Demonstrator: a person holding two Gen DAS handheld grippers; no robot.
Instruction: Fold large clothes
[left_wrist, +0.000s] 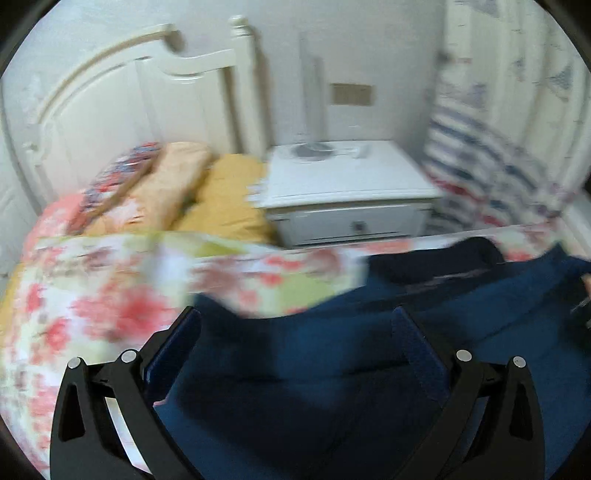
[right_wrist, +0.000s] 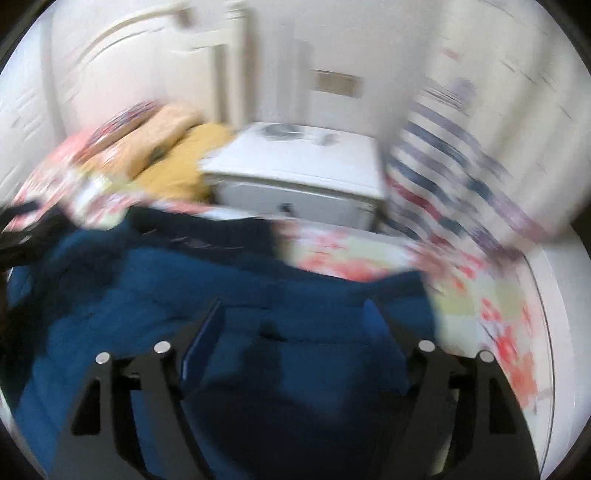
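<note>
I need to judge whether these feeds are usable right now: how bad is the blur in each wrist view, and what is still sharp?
Left wrist view: moderate motion blur; the nightstand and headboard stay readable, the floral bedspread smears. Right wrist view: heavier streaking, worst on the striped curtain. In both, only the gripper fingers look crisp against the blue garment. Fisheye bends the edges.

Garment (left_wrist: 332, 369) spread on bed (left_wrist: 74, 314), over bedspread (left_wrist: 258, 273). Left claw (left_wrist: 295, 325) above garment's near part, garment between its fingers. Pillows (left_wrist: 221, 192) at 10 o'clock, against headboard (left_wrist: 129, 110). Nightstand (left_wrist: 351, 192) at 12, beyond bed edge, right of pillows. Curtain (left_wrist: 498, 147) at 2, right of nightstand. Right claw (right_wrist: 295, 317) over garment; bedspread at 2.
</note>
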